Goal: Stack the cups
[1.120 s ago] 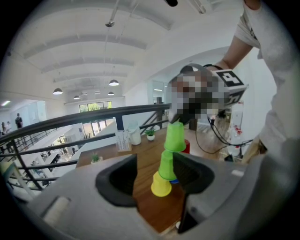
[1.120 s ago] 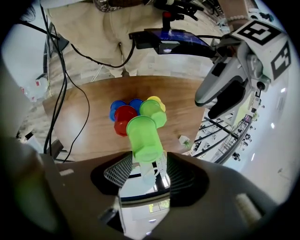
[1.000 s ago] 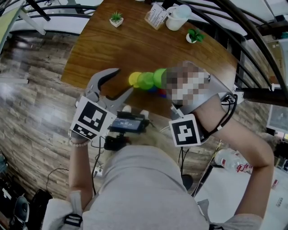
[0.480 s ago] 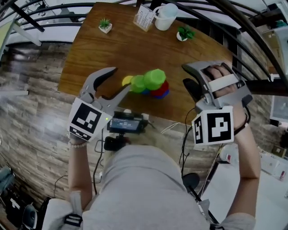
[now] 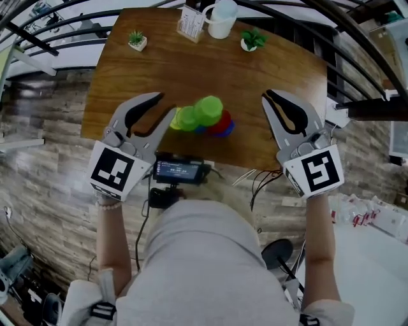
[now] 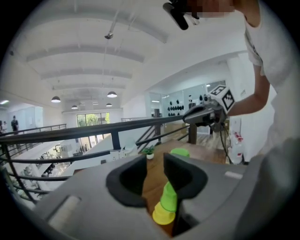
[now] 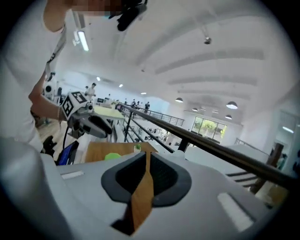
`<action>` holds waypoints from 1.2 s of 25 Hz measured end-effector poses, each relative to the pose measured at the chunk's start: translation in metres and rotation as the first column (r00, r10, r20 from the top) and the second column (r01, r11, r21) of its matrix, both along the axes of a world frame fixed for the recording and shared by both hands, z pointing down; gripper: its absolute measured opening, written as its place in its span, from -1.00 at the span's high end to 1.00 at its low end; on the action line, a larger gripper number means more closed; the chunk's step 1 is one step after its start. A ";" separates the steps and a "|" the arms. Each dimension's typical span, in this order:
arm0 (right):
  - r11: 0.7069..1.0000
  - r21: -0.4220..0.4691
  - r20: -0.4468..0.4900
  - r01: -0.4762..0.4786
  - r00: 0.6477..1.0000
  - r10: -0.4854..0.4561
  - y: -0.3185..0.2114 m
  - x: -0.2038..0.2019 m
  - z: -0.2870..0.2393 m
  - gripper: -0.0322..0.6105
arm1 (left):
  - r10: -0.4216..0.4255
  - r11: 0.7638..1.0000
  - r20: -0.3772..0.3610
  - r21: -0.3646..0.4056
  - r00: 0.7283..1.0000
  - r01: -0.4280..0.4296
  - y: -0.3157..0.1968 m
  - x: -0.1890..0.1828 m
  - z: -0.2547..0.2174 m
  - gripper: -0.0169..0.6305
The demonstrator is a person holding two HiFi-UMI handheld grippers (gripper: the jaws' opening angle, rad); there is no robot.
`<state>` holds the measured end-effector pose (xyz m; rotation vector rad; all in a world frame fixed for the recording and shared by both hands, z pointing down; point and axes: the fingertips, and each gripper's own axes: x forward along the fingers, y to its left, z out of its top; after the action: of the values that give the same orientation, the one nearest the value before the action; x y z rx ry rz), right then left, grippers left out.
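A nested bunch of cups [image 5: 201,118] lies near the front edge of the wooden table [image 5: 140,76]: yellow at the left, two green, red and blue behind. My left gripper [image 5: 163,105] hovers just left of it. Its jaws have just been closing, a gap remains and nothing is between them. Through that gap the left gripper view shows the yellow cup [image 6: 162,216] and a green cup [image 6: 170,198]. My right gripper [image 5: 268,97] hangs to the right of the cups, apart from them. Its jaws have just been closing and now meet at the tips, empty [image 7: 146,157].
At the table's far edge stand two small potted plants [image 5: 136,39] [image 5: 252,41], a card holder [image 5: 190,24] and a white jug [image 5: 220,11]. A black device with a lit screen [image 5: 178,170] sits at the near edge. Black railings [image 5: 357,38] run beside the table.
My right gripper has drawn away from the cups to the right, rolled over and closed its jaws. The left gripper's jaws have narrowed, and it has lifted slightly.
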<state>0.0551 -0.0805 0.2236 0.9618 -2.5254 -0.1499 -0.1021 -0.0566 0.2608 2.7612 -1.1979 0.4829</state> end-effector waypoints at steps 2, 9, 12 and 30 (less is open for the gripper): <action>0.999 -0.009 0.085 -0.042 0.996 0.042 0.001 0.005 0.006 0.86 | 0.002 1.000 0.002 -0.002 1.000 -0.002 -0.001 0.002 0.002 0.63; 0.994 -0.038 0.249 -0.099 0.963 0.105 0.012 0.006 0.033 0.89 | 0.012 1.000 0.001 -0.009 1.000 -0.012 -0.001 0.008 0.004 0.74; 0.990 -0.066 0.283 -0.123 0.949 0.136 0.011 0.007 0.040 0.89 | 0.011 1.000 0.001 -0.017 1.000 -0.011 -0.001 0.009 0.008 0.76; 0.986 -0.101 0.272 -0.131 0.950 0.154 0.005 0.008 0.056 0.89 | -0.010 1.000 -0.011 0.014 1.000 0.011 -0.016 0.016 0.020 0.95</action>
<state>0.0632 -0.0751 0.2796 1.2010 -2.6757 0.1423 -0.0860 -0.0726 0.2811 2.7638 -1.2171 0.4591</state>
